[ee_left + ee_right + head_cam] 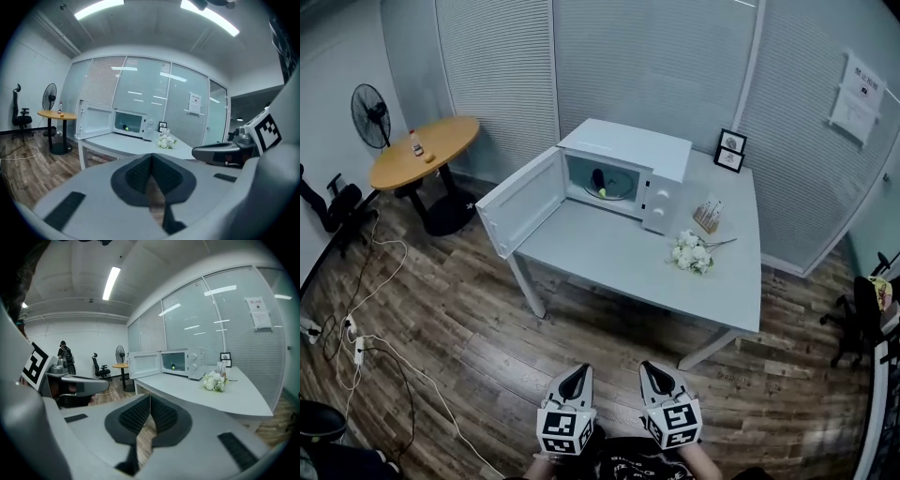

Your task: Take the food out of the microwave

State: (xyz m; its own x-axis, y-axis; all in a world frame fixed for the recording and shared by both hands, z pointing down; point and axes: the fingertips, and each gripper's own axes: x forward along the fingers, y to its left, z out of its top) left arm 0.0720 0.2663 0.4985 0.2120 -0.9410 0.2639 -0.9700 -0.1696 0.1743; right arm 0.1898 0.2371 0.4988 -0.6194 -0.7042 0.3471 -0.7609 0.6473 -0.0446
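Closest to you, your left hand-held gripper (578, 373) and right hand-held gripper (650, 369) sit side by side, low over the wooden floor (487, 347). Each has its jaws pressed together at the tips, with nothing between them. Ahead of you, well apart from both, stands the white counter (609, 253). On its right part lies a bunch of white flowers (691, 253), with a small holder (708, 216) just behind it. Farther back sits the white microwave (642, 155), its door (520, 202) swung wide open to the left. The food (600, 181), a dark piece with a yellow-green bit, rests on the plate (617, 187) inside the microwave. Two framed pictures (731, 150) stand near the counter's back edge, right of the microwave.
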